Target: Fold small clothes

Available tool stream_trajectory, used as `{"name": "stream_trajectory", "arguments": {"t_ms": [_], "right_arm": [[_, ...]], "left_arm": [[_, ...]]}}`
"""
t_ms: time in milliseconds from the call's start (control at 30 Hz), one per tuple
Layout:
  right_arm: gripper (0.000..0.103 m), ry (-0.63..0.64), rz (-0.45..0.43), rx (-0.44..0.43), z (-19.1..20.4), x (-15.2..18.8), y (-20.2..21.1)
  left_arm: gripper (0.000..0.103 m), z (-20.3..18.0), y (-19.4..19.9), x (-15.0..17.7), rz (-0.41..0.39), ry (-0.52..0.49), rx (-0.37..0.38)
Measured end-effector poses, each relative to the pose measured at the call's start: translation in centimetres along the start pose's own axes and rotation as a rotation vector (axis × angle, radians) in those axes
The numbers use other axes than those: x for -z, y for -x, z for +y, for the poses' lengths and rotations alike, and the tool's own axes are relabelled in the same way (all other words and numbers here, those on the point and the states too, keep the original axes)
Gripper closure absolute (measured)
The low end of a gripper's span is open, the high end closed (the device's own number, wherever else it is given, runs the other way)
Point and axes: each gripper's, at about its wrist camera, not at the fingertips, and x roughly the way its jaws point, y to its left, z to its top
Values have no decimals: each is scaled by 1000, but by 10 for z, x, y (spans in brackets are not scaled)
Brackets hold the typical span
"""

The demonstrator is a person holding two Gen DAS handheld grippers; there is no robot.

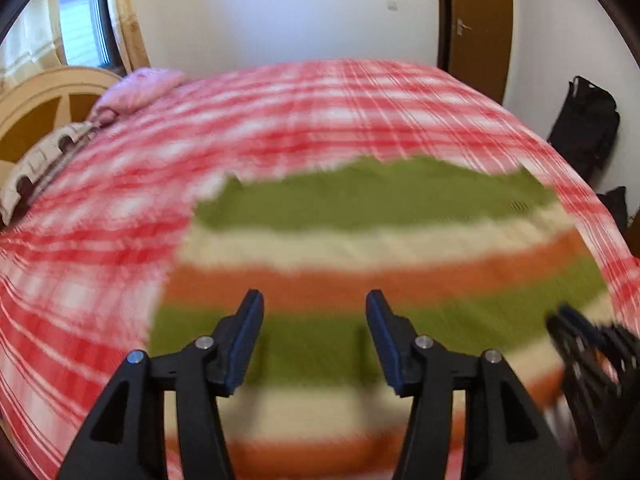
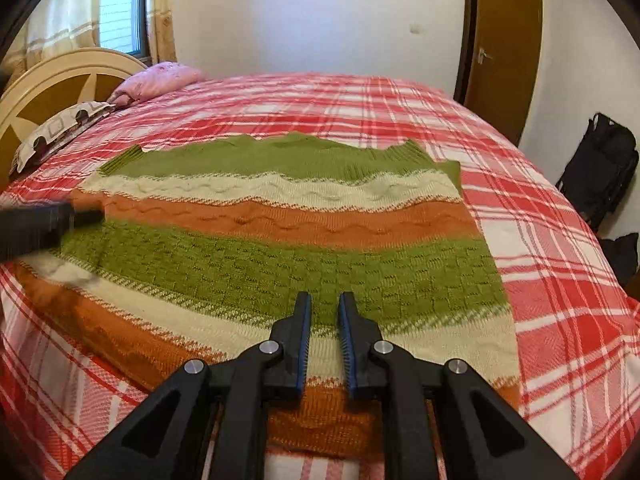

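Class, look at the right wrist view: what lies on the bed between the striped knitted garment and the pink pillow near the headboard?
Only bare red-and-white plaid bedspread separates the striped garment from the pink pillow; the right wrist view shows it clearly.

Bed with red-and-white plaid cover (image 2: 540,240).
Striped green, cream and orange knitted garment (image 2: 280,248) lies flat; pink pillow (image 2: 160,78) and patterned pillow (image 2: 60,130) by the headboard.

Soft daylight came from the window (image 1: 82,28) at upper left, leaving the room evenly bright with only faint shadows. The left wrist view was smeared by motion blur across the bedspread (image 1: 280,120) and sweater (image 1: 360,240); the right wrist view was sharp. Both bowed strongly, with dark corners.
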Motion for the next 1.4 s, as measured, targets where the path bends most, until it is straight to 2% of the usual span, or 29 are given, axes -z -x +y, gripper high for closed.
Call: {"name": "stream_trajectory", "arguments": {"t_ms": [100,200,267,333,467,567,833,900,967,1067,1133,1267,1400], "right_arm": [[88,-51,-29,-76,8,6,22],[88,14,-24,-76,30,14,25],[88,37,-3,-52,36,24,16],[88,25,-28,-62,33,28,18],[87,-5,-37,-99,26,30,17],[87,-7,-62,-105,26,34,19],[87,-5,-80,-100,28,36,21],[87,-8,-82,-102,27,36,21],[87,-6,-81,-100,28,37,21],[87,-1,-83,-93,28,37,21],[87,0,-84,-91,28,37,21],[87,1,-83,-90,29,37,21],[87,2,-83,-88,29,37,21]], "left_arm": [[47,-18,-1,22,31,-33,7],[46,-26,-2,37,28,-55,-27],[40,-27,1,43,-1,-53,-49],[38,-24,1,45,-5,-52,-51],[25,-14,3,51,-14,-23,-49],[24,-8,5,52,-5,15,-25],[24,8,24,57,-2,22,-47],[24,20,31,57,-19,41,-72],[19,33,39,56,-50,59,-98],[9,63,51,53,-119,149,-122],[9,82,49,49,-125,231,-112],[9,113,30,47,-62,393,-23],[9,118,7,55,11,499,95]]}}
